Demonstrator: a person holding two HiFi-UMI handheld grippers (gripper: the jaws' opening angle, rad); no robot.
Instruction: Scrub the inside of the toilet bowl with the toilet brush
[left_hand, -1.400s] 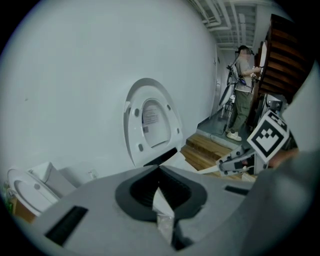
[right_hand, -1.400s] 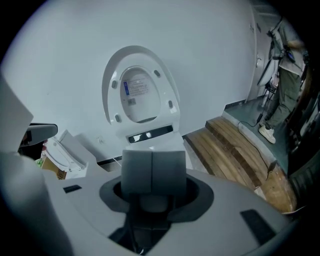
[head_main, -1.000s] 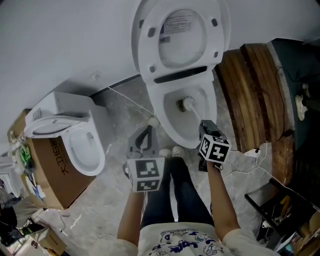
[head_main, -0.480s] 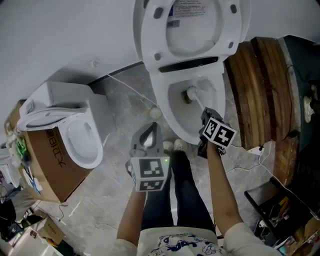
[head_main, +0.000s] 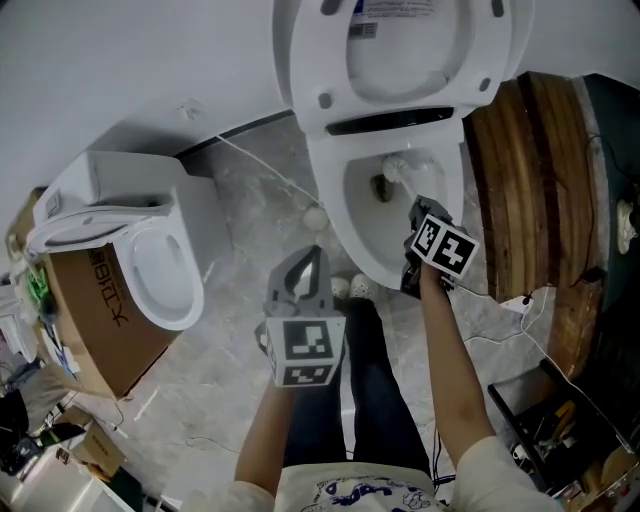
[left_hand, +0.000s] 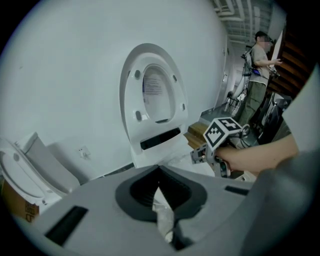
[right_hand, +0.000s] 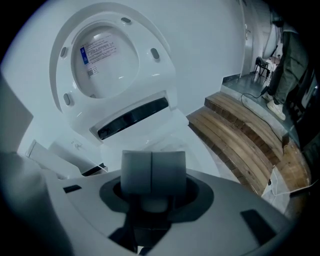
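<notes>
White toilet brush: head inside white ceramic toilet bowl, handle clamped in right gripper. Left gripper: jaws closed together, above grey marble floor.

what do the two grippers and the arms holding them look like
Both the left gripper and right gripper are grey plastic handheld tools, each carrying a cube with black-and-white square markers. The forearms are bare below pale short sleeves.

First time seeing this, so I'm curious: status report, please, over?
Right tongs shut on toilet brush. Its head inside toilet bowl. Left tongs shut, idle. Lid up, nothing blocking.
</notes>
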